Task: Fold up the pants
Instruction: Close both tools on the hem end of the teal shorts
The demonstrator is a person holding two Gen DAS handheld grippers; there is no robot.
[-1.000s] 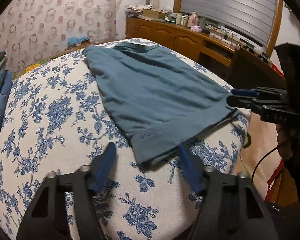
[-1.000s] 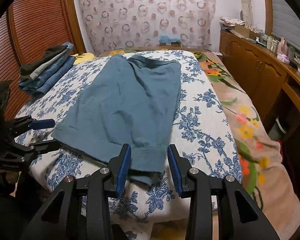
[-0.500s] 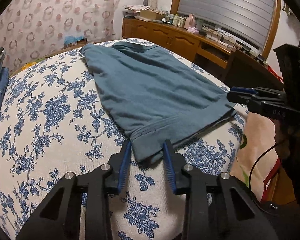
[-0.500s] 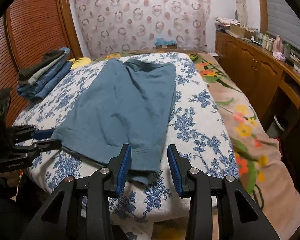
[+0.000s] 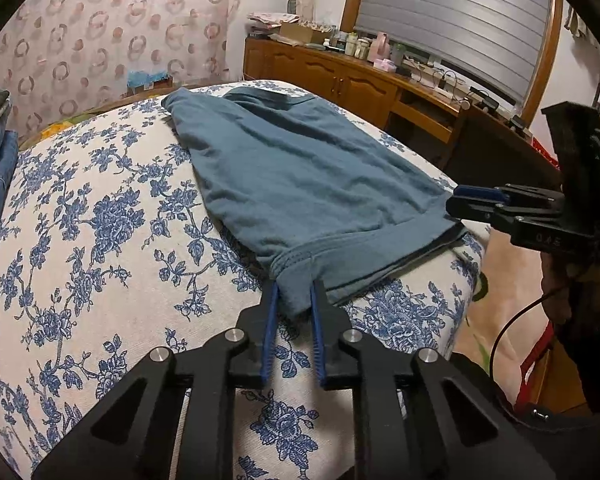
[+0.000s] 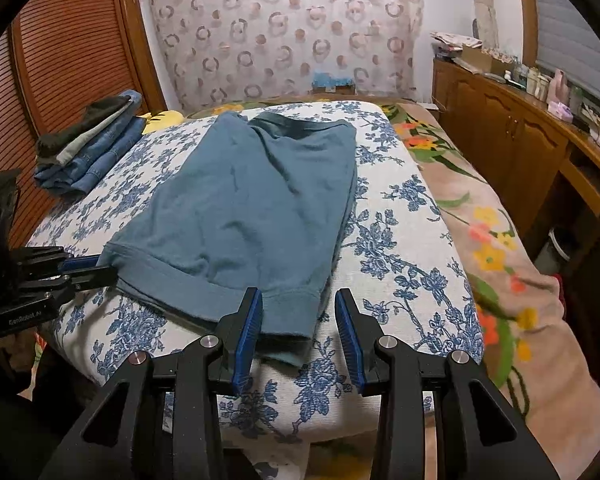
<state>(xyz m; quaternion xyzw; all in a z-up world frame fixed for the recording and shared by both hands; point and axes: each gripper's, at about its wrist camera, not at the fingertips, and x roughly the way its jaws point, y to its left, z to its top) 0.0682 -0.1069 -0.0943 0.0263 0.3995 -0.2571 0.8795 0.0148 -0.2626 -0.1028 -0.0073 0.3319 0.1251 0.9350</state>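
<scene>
Left tool (image 5: 293, 292) closed onto pants (image 5: 300, 184) hem; floral bedspread (image 5: 100, 240) beneath.

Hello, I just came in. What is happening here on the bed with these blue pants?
A person holds a gripper in each hand and is starting to fold the teal-blue pants, which lie flat on the floral bed cover. The left gripper is pinched shut on one corner of the hem. The right gripper is open around the other hem corner and has not closed. No fold is made yet. A stack of folded clothes sits at the far left of the bed.
</scene>
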